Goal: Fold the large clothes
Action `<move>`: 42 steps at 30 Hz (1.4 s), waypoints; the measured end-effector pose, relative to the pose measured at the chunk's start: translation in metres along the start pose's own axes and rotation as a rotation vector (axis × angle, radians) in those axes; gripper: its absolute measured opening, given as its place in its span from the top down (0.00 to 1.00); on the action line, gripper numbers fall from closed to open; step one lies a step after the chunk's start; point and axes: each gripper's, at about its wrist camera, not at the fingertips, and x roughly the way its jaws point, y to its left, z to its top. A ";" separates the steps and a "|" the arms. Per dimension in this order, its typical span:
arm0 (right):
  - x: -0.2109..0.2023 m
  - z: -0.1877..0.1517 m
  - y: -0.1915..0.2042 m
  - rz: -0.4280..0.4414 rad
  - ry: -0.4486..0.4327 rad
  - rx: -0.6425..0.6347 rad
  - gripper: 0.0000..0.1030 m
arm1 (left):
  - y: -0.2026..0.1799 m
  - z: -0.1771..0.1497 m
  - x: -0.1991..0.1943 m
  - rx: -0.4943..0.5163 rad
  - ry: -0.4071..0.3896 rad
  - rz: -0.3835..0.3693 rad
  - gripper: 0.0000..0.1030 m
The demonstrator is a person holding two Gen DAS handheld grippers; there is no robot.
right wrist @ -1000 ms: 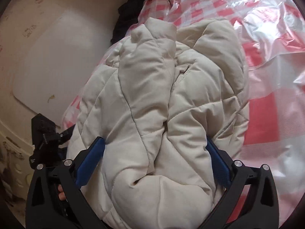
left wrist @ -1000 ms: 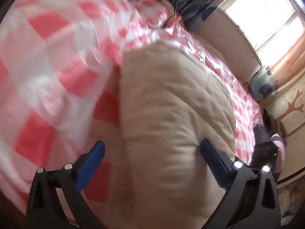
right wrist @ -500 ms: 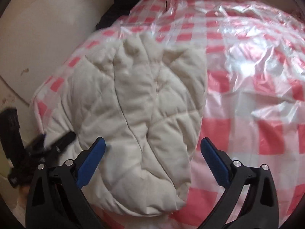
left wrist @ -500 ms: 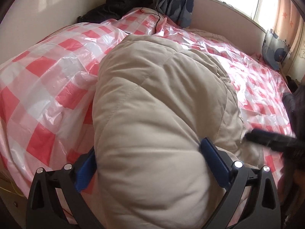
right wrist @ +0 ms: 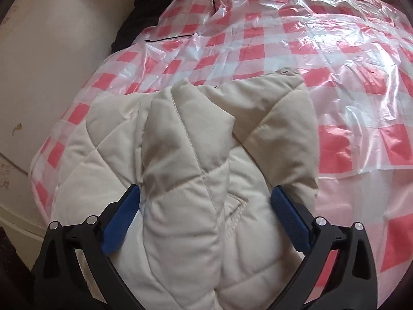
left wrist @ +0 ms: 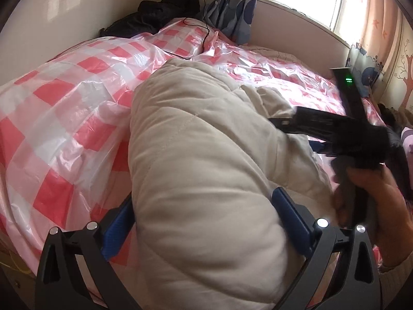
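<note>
Both grippers stand wide apart with bulky folds of the coat (left wrist: 196, 170) bulging between their blue pads; neither set of pads visibly pinches the padding, so each reads as released, though the fabric presses close against them. Left gripper (left wrist: 204, 222) straddles a thick roll of the cream quilted coat near the bed's (left wrist: 51, 118) near edge, while the right gripper (right wrist: 205, 211) sits over a doubled-up section where a collar or cuff flap stands folded upward. In the left view the right gripper's black body (left wrist: 343, 129), held in a hand (left wrist: 371, 199), crosses over the coat's far side.

Compared with a second ago, when the left camera was blurred and swinging over the checked plastic sheet (right wrist: 284, 41), the view is now steady and level, and the right gripper, half a second ago lifted clear above the coat, has dropped back onto it. The coat itself has bunched into a narrower, taller mound lying along the bed's left side.

That shift suggests one fold is laid and the grippers are resetting for the next; the mound looks puffy and may spring open unless pressed flat.
</note>
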 end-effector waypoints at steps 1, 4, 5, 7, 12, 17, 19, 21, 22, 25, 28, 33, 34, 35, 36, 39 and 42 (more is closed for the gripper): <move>-0.017 -0.007 0.003 0.001 -0.045 -0.027 0.07 | 0.001 0.001 -0.002 -0.008 0.007 -0.004 0.07; -0.060 -0.050 0.013 0.038 -0.160 -0.113 0.07 | 0.003 0.001 -0.010 -0.003 0.009 0.000 0.07; -0.064 -0.066 0.016 0.018 -0.166 -0.135 0.07 | 0.002 0.000 -0.014 0.014 0.002 0.009 0.07; -0.050 -0.094 0.013 -0.047 -0.099 -0.140 0.07 | -0.004 -0.002 -0.023 0.060 -0.022 0.031 0.07; -0.065 -0.098 0.001 -0.007 -0.095 -0.030 0.07 | -0.016 -0.006 -0.043 0.132 -0.045 0.050 0.07; -0.112 -0.103 0.036 0.074 -0.243 -0.137 0.07 | -0.012 -0.008 -0.062 0.139 -0.074 0.060 0.07; -0.112 -0.107 0.052 0.095 -0.209 -0.203 0.07 | -0.008 -0.009 -0.067 0.130 -0.079 0.064 0.07; -0.091 -0.115 0.064 0.076 -0.076 -0.261 0.06 | -0.007 -0.009 -0.071 0.127 -0.081 0.071 0.07; -0.078 -0.120 0.068 0.026 -0.009 -0.289 0.06 | -0.006 -0.009 -0.073 0.127 -0.083 0.076 0.07; -0.070 -0.127 0.076 -0.047 0.027 -0.338 0.06 | -0.004 -0.009 -0.076 0.128 -0.085 0.091 0.07; -0.082 -0.122 0.073 -0.023 0.019 -0.289 0.07 | -0.004 -0.009 -0.081 0.130 -0.095 0.097 0.07; -0.106 -0.123 0.076 0.004 -0.041 -0.264 0.07 | -0.006 -0.010 -0.085 0.136 -0.102 0.110 0.07; -0.111 -0.123 0.078 0.013 -0.057 -0.269 0.07 | -0.007 -0.010 -0.086 0.134 -0.103 0.111 0.07; -0.113 -0.123 0.078 0.022 -0.060 -0.273 0.07 | -0.008 -0.010 -0.087 0.133 -0.103 0.112 0.07; -0.110 -0.123 0.079 0.033 -0.043 -0.274 0.07 | -0.009 -0.010 -0.088 0.132 -0.104 0.111 0.07; -0.080 -0.126 0.072 -0.021 0.098 -0.252 0.06 | -0.012 -0.010 -0.087 0.130 -0.094 0.103 0.07; -0.075 -0.127 0.074 -0.048 0.110 -0.256 0.06 | -0.009 -0.009 -0.079 0.104 -0.036 0.076 0.07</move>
